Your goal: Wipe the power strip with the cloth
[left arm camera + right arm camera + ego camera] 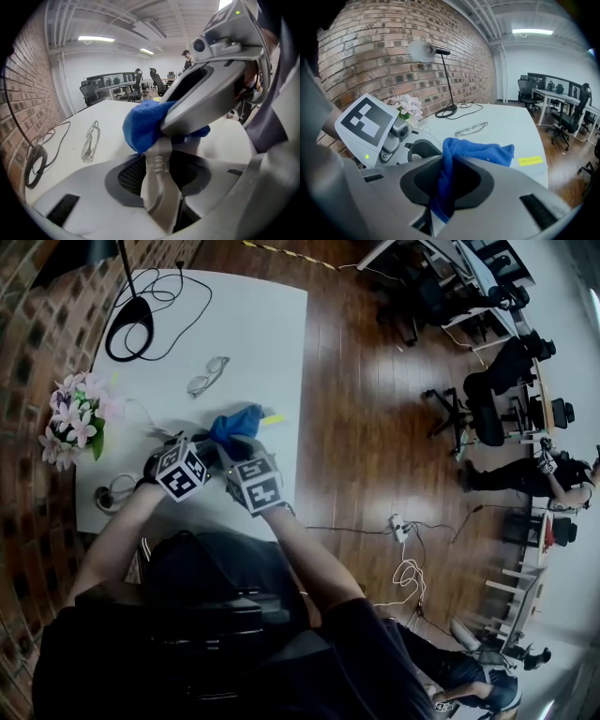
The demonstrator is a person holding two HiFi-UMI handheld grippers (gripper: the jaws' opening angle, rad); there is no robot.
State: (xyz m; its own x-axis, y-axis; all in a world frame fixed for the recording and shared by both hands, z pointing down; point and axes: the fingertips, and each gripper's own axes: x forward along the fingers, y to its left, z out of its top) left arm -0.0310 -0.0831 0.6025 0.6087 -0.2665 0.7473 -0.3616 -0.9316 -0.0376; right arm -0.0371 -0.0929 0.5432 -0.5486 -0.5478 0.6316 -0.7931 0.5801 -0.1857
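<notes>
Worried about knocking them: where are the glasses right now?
Head view: the glasses lie on the white table, beyond the blue cloth, right of the lamp base.

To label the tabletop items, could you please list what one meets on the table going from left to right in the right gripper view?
flowers → lamp base → glasses → yellow label

Right claw (444, 183) clamped on blue cloth (483, 152), glasses (471, 127) beyond

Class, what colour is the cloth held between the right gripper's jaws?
Blue. The cloth shows most clearly in the right gripper view.
</notes>
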